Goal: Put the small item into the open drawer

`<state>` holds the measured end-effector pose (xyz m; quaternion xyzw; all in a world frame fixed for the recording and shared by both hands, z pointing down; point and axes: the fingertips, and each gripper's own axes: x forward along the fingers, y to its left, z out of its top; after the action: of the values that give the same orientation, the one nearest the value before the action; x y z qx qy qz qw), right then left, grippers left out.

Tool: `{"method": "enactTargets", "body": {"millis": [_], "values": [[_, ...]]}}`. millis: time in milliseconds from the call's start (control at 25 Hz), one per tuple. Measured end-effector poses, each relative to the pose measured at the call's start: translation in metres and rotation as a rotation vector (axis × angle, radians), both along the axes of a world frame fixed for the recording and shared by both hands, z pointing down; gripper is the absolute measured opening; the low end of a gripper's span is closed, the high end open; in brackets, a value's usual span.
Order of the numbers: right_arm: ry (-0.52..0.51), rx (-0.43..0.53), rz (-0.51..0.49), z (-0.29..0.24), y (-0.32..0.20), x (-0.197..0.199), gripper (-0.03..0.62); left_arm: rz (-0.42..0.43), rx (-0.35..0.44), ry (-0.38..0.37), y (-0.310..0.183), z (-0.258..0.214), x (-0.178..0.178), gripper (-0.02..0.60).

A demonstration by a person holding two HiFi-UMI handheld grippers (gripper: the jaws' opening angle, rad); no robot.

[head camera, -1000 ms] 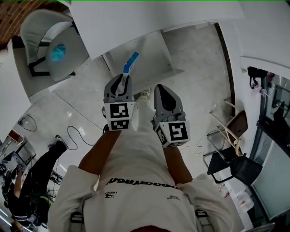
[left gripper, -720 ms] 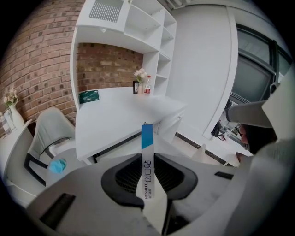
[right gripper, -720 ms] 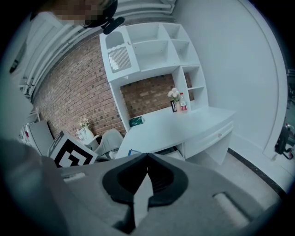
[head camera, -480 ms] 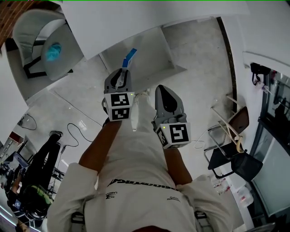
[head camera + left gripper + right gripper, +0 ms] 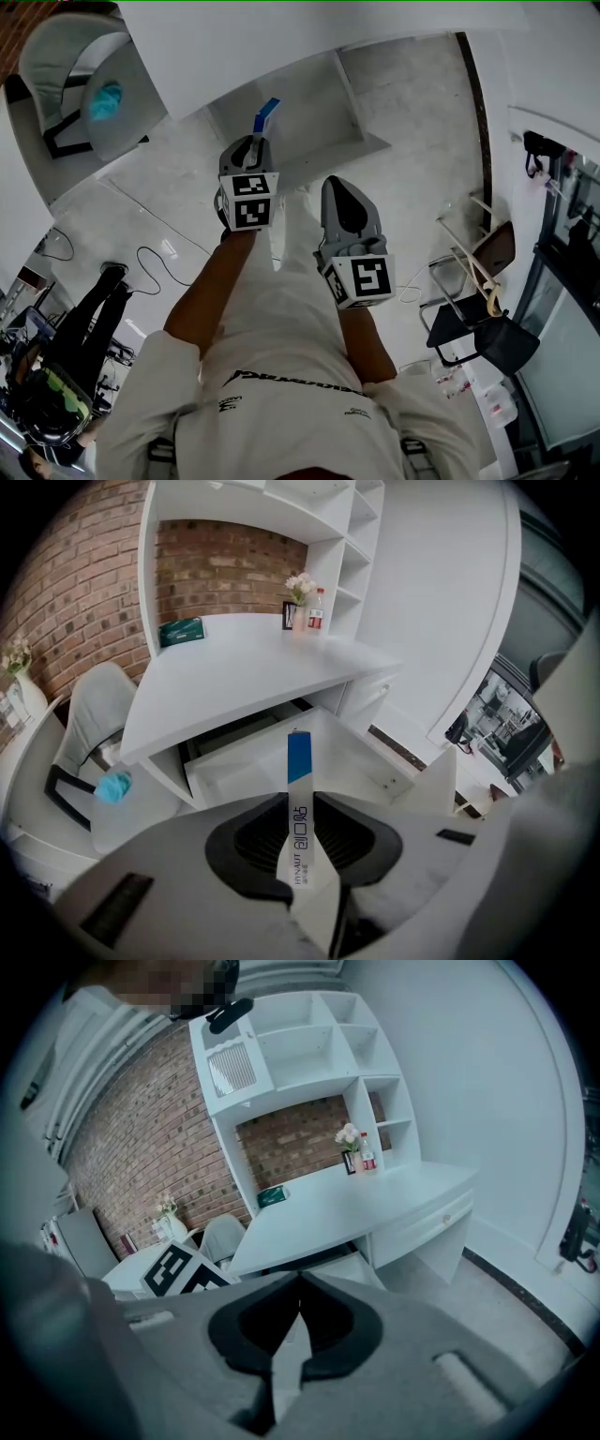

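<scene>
Head view: both grippers held out in front of the person, left gripper (image 5: 255, 142) reaching further forward than right gripper (image 5: 339, 186).
Left jaws: clamped on a narrow white-and-blue strip (image 5: 298, 761), only slightly apart, pads pressing its white lower part.
Strip: standing straight along the line of the left jaws, blue end sticking out well past the tips, dark print on the white part nearer the pads.
Open drawer (image 5: 234, 761): beyond and below the left jaw tips, pulled out from under the white desk (image 5: 234, 682); blue end of the strip seen against its inside, contact not clear from any view.
Right jaws: closed tip to tip, empty.
Beyond the right jaws: same desk with its white shelf unit (image 5: 300, 1044) against a brick wall (image 5: 141, 1138).
Left of the left jaws: grey chair (image 5: 84, 724), teal object (image 5: 114, 785) by its seat.
Far beyond the left tips, on the desk top: green box (image 5: 183, 630), small vase of flowers (image 5: 300, 588), bottle (image 5: 317, 621).
</scene>
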<state>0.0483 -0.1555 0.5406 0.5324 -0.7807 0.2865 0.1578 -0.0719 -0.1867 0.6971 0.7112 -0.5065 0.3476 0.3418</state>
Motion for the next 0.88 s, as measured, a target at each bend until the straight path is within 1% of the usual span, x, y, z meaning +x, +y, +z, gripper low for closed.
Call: {"method": "enactTargets", "body": {"millis": [320,880], "values": [[0.005,-0.014,0.0,0.011,-0.005,0.006,0.0,-0.012,-0.071,-0.019,-0.003,0.027,0.003,0.081],[0.003,-0.048,-0.001,0.028,-0.01,0.013,0.0,-0.033,-0.157,-0.051,-0.007,0.067,0.002,0.081]]}}
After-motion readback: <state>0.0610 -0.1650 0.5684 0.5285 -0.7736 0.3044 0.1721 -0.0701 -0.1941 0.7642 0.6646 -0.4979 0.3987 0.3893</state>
